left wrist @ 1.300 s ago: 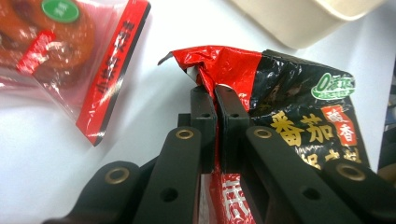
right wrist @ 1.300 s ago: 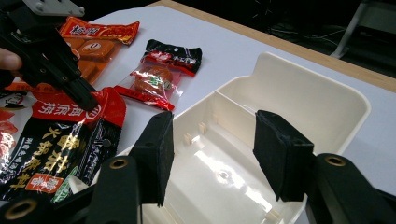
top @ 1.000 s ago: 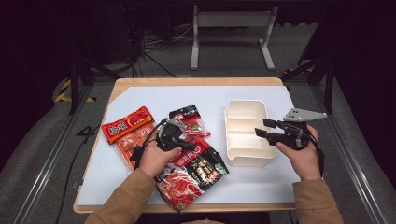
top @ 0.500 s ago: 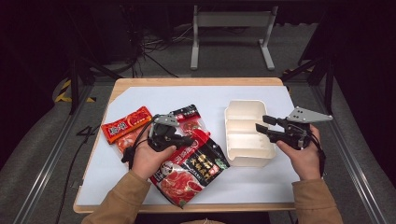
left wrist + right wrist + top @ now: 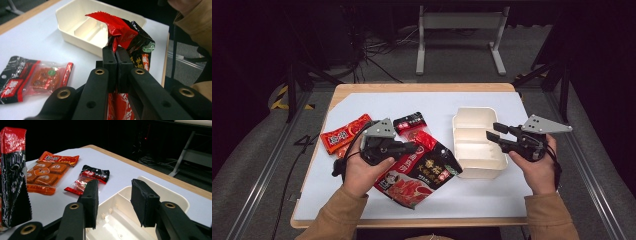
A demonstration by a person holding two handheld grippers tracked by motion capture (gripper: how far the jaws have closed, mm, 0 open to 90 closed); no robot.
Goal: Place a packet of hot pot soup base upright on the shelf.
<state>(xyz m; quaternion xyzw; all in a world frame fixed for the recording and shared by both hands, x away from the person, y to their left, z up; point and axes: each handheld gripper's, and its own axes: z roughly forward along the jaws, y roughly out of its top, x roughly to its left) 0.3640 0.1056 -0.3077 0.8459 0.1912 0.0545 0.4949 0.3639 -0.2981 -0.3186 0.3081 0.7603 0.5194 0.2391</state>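
The left gripper (image 5: pixel 412 148) is clamped on the upper edge of a large red and black packet (image 5: pixel 419 172). In the left gripper view its two black jaws stand pressed together with the crumpled red foil (image 5: pixel 117 28) pinched between them, and the packet's top folds over above the jaw tips. In the high view the packet hangs slanting from that gripper down toward the near edge of the white surface (image 5: pixel 362 100); whether its lower end touches the surface is hard to tell from here.

The right gripper (image 5: pixel 493 135) hovers over the left rim of the cream tray (image 5: pixel 477 167), which sits on the right half of the surface and is split into compartments. Its jaws have just been closing, yet they stand apart with nothing between them; in the right gripper view the tray's inner wall (image 5: pixel 117 220) lies below the gap.

Behind the left hand (image 5: pixel 364 172) lies an orange packet (image 5: pixel 344 132), flat on the surface near its left edge. A smaller packet with a black top and clear red body (image 5: pixel 411 125) lies just behind the left gripper, between the orange packet and the tray, apart from both. The right hand (image 5: pixel 537 167) holds its gripper at the tray's right side.
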